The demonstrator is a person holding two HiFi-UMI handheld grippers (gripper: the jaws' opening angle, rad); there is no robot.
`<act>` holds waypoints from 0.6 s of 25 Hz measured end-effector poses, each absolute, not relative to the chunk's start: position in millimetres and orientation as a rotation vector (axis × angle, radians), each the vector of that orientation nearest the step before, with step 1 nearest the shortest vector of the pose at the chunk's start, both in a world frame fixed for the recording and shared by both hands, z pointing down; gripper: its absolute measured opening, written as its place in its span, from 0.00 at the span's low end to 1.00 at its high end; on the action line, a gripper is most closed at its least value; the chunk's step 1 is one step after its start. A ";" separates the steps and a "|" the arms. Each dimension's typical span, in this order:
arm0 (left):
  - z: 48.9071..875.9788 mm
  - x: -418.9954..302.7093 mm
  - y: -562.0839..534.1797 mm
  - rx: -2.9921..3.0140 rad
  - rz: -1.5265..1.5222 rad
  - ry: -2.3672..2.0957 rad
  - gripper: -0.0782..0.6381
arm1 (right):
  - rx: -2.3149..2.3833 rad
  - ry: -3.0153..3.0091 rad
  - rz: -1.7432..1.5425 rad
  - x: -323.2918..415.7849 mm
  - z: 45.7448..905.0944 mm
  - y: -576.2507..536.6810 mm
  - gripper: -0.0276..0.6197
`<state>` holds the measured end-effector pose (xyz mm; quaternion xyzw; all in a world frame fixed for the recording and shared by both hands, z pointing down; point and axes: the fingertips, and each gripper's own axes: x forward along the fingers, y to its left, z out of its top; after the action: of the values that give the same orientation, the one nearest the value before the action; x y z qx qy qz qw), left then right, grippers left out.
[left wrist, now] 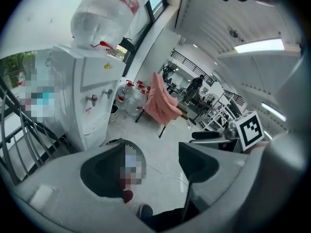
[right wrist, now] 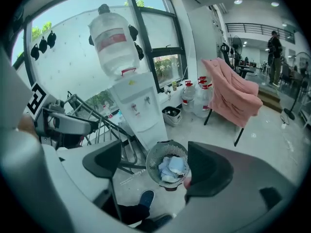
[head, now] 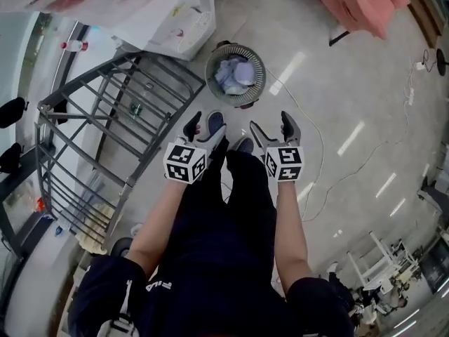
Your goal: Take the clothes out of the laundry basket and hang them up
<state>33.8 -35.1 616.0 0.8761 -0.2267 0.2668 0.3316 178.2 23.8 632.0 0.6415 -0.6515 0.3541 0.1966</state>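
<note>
Person stands looking down, both forearms stretched forward, roughly parallel, grippers side by side near waist height and pointing ahead.
- left gripper: jaws wide apart, nothing between them. Its own view shows only floor and part of the basket past the left jaw.
- right gripper: jaws also wide apart and empty. Its own view frames the basket in the gap, but on the floor beyond, not touching.
- laundry basket: round mesh, upright on the floor ahead of the person's shoes, clear of both grippers. The clothes, light blue and white, are bunched inside it.
- drying rack: grey metal frame, to the person's left, near the basket. No garment visible on its bars.
- water dispenser stands past the rack, and a pink cloth is draped over a chair well off to the right.
</note>
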 end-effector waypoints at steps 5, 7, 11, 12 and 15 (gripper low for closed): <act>664.6 39.0 -53.1 2.232 0.761 -0.614 0.59 | 1.707 -1.822 1.030 177.6 685.9 9.7 0.69; 683.0 41.3 -64.1 2.215 0.772 -0.638 0.59 | 1.659 -1.829 1.027 176.4 709.2 2.9 0.69; 722.6 46.5 -81.4 2.183 0.771 -0.679 0.59 | 1.546 -1.870 0.986 173.8 757.6 -14.7 0.69; 735.5 47.3 -83.3 2.173 0.786 -0.683 0.59 | 1.520 -1.882 0.992 173.3 772.5 -19.3 0.69; 773.3 49.5 -78.9 2.134 0.833 -0.672 0.59 | 1.447 -1.890 1.023 175.3 819.1 -24.9 0.69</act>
<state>49.5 -78.9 773.3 0.8310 -0.2616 0.3246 0.3683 175.3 -24.9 819.1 0.5375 -0.7020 0.3800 0.2718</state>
